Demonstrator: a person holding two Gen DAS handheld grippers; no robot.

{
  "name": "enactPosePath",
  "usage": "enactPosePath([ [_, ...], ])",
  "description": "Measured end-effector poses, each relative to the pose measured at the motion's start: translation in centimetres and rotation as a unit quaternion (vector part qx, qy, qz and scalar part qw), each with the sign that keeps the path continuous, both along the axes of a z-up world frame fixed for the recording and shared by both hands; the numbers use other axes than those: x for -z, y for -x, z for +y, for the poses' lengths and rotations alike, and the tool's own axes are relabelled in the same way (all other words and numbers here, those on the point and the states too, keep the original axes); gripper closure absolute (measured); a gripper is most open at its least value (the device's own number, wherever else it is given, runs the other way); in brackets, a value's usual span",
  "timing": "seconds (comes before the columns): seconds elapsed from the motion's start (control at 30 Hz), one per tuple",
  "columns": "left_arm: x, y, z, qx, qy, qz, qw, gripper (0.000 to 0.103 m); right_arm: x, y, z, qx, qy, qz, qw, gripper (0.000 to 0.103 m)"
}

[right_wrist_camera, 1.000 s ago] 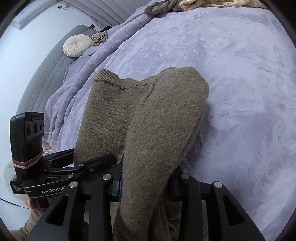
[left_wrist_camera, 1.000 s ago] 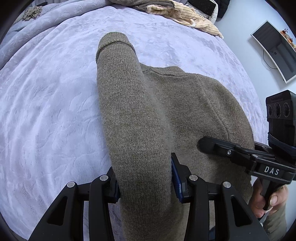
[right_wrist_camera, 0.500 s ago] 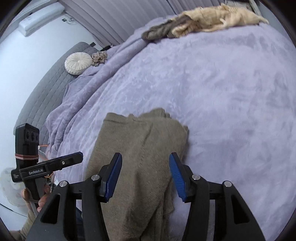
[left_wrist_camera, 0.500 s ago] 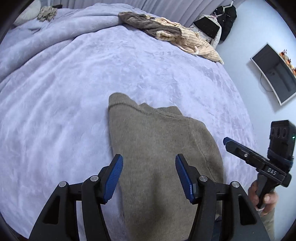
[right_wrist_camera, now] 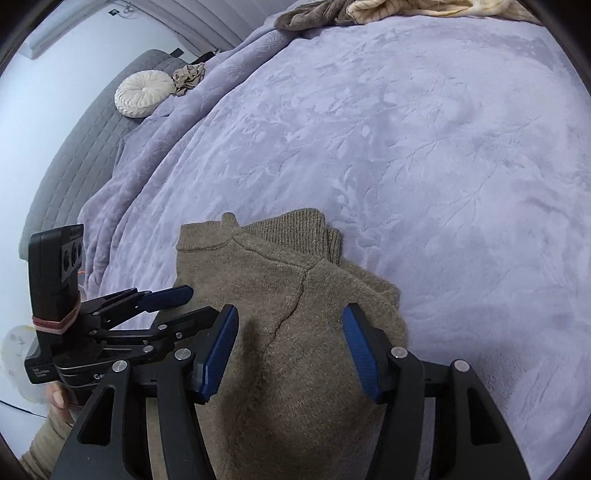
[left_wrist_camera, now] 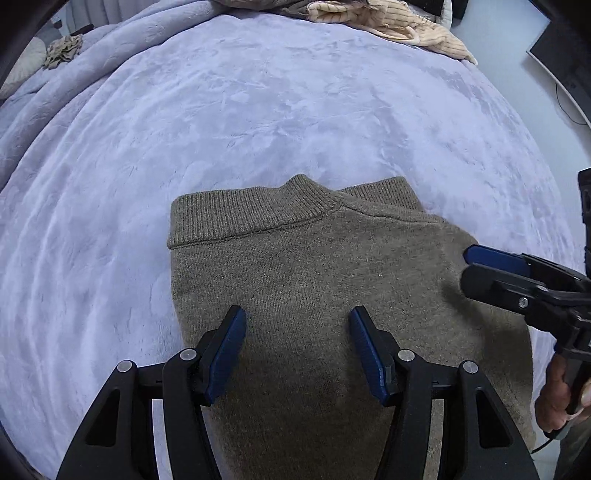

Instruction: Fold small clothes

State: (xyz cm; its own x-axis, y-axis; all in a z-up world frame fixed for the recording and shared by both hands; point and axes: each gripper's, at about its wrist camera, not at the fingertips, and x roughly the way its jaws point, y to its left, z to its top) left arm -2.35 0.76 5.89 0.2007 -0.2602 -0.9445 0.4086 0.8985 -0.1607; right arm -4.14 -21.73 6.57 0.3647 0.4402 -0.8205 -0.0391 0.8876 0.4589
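An olive-brown knitted sweater lies folded on the lilac bedspread, ribbed collar and cuffs toward the far side. My left gripper hovers over its near part, blue pads apart, no fabric pinched. In the right wrist view the same sweater lies under my right gripper, which is also open with nothing pressed between its pads. Each gripper shows in the other's view: the right gripper at the sweater's right edge, the left gripper at its left edge.
A heap of brown and cream striped clothes lies at the bed's far edge. A round cream cushion and a crumpled cloth rest by the grey headboard. A dark screen stands off the bed's right side.
Both grippers were shut on raised sweater folds a second ago. They let go, the folds dropped flat onto the sweater, and both grippers drew back with their jaws apart.
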Motion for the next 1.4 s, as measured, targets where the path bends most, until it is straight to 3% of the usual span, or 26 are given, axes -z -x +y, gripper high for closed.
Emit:
enactPosePath([
  [0.1,-1.6,1.5,0.4,0.009,0.004,-0.016,0.9998,0.043,-3.2,2.5,1.6,-0.032,0.024,-0.04,0.998,0.04],
  [0.23,-3.1,3.5,0.9,0.017,0.005,-0.032,0.9993,0.043,-6.8,8.3,4.1,-0.108,0.017,-0.094,0.989,0.04],
  [0.33,-3.5,4.5,1.1,0.021,0.002,-0.037,0.9991,0.043,-7.2,11.9,6.3,-0.168,0.017,-0.108,0.98,0.04],
  [0.43,-3.4,5.3,1.3,0.019,-0.001,-0.039,0.999,0.043,-5.5,14.1,7.5,-0.199,0.046,-0.1,0.974,0.04],
  [0.53,-3.2,6.1,1.3,0.02,-0.005,-0.044,0.9988,0.043,-3.1,14.7,6.9,-0.189,0.08,-0.079,0.975,0.04],
  [0.73,-2.9,7.1,0.8,0.026,-0.028,-0.058,0.9976,0.043,-1.5,15.2,4.8,-0.172,0.05,-0.081,0.981,0.041],
  [1.0,-4.5,11.5,1.5,0.042,-0.011,-0.061,0.9972,0.043,-4.5,19.5,6.8,-0.191,0.083,-0.121,0.971,0.04],
  [1.2,-3.3,13.0,0.9,0.054,-0.05,-0.079,0.9942,0.043,-1.4,19.0,6.9,-0.166,0.119,-0.064,0.977,0.04],
  [1.27,-3.8,13.1,0.9,0.049,-0.053,-0.082,0.994,0.043,-0.8,18.6,6.3,-0.147,0.108,-0.045,0.982,0.04],
  [1.4,-5.4,13.5,1.4,0.029,-0.064,-0.099,0.9926,0.043,-3.7,19.0,6.6,-0.138,0.116,-0.08,0.98,0.039],
])
